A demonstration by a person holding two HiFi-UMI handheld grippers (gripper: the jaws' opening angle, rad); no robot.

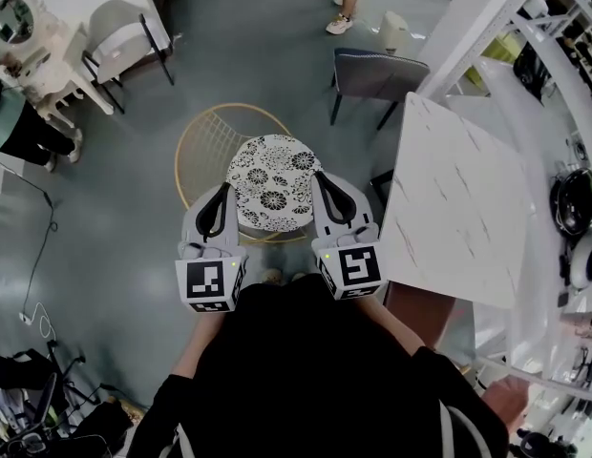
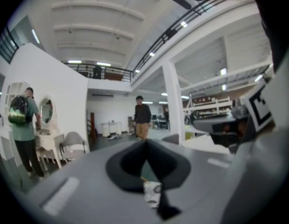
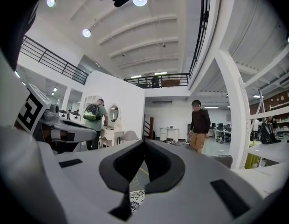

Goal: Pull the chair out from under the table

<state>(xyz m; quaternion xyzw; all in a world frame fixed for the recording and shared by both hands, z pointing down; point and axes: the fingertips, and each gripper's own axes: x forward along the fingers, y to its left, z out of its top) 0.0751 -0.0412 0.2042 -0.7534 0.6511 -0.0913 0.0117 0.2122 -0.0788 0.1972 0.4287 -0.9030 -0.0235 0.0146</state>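
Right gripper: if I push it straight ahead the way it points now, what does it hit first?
Probably nothing close: the right gripper, jaws shut, points about level over the chair's floral cushion into open floor. The gold wire backrest seems to lie lower and left, though depth is unclear.

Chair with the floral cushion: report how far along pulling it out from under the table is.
Done, by the look of it: the chair stands on open floor, clear of the marble table. In hand: nothing. The left gripper and right gripper sit over the cushion's near sides, jaws shut with nothing between them. Left: probably only drawing the grippers away.
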